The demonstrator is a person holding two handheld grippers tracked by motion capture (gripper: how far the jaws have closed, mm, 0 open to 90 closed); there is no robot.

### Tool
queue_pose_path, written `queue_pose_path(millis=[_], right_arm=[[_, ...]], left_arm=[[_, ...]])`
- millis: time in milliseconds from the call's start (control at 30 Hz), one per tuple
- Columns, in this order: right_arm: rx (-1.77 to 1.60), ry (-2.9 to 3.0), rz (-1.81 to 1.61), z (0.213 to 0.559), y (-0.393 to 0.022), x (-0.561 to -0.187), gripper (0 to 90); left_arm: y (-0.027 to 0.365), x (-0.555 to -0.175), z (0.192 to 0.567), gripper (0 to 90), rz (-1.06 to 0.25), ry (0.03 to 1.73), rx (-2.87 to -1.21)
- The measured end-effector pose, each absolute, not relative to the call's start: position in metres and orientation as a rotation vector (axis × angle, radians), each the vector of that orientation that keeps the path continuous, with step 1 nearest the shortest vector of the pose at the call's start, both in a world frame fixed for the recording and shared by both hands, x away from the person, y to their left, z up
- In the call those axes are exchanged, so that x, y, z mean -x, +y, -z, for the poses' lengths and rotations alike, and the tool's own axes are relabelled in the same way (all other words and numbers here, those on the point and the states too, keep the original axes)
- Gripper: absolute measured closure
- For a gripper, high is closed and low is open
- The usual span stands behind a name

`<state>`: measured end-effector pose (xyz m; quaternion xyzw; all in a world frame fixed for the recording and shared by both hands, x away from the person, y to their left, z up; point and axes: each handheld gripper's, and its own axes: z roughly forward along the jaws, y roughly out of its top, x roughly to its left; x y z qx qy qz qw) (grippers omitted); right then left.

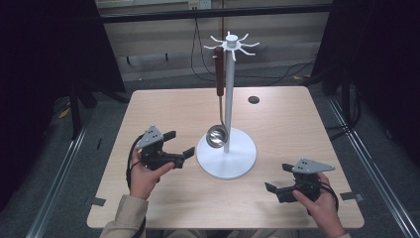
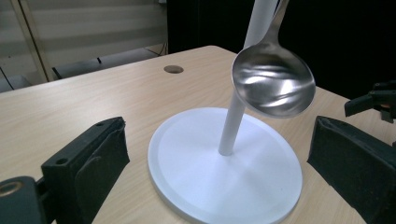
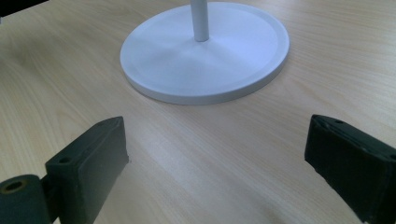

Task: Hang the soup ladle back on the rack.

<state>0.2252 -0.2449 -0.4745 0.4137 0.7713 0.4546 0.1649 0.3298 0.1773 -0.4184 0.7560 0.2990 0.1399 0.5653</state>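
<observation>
A ladle [image 1: 218, 106] is hanging from a hook on the white stand [image 1: 227, 157], which is standing near the middle of the desk [image 1: 277, 119]. Its brown handle is hanging just left of the stand's pole, and its steel bowl is hanging low, just above the round base without touching it. In the left gripper view the bowl [image 2: 273, 79] is showing its hollow side, tilted toward the camera, in front of the pole.

The left gripper [image 1: 179, 144] is hovering just left of the base, pointing right toward the bowl. Its jaws are standing wide apart and grasping nothing; in its own view the base is lying between them, farther off.

The right gripper [image 1: 280, 177] is sitting low at the near right of the desk, pointing left, a little apart from the base. Its jaws are also spread wide and empty, with bare desk between them and the base [image 3: 205, 51] beyond.

A small dark round hole [image 1: 253, 99] is sitting in the desk at the far side, right of the pole.
</observation>
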Motion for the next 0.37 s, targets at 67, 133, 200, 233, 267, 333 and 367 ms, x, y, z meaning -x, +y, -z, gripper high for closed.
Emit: queue_pose_path(millis=[67,133,200,233,267,333,367], right_arm=[[-1.18,2.197,-1.294,0.474,-0.245,-0.225,5.1],[-1.176,2.193,-1.298,0.474,-0.246,-0.225,5.1],[-1.173,2.195,-1.298,0.474,-0.246,-0.225,5.1],[-1.174,2.195,-1.299,0.474,-0.246,-0.225,5.1],[-1.179,2.196,-1.296,0.474,-0.245,-0.225,5.1],[-1.175,2.199,-1.293,0.475,-0.245,-0.225,5.1],[-1.175,2.2,-1.293,0.475,-0.245,-0.225,5.1]], left_arm=[[0.18,-0.33,0.421,4.5,-0.323,0.716,-1.78],[0.182,-0.33,0.423,4.6,-0.324,0.735,-1.778],[0.185,-0.331,0.425,4.6,-0.325,0.746,-1.779],[0.185,-0.33,0.426,4.6,-0.323,0.753,-1.77],[0.187,-0.331,0.427,4.7,-0.317,0.747,-1.772],[0.188,-0.331,0.428,4.7,-0.338,0.762,-1.783],[0.189,-0.331,0.428,4.7,-0.331,0.764,-1.781]])
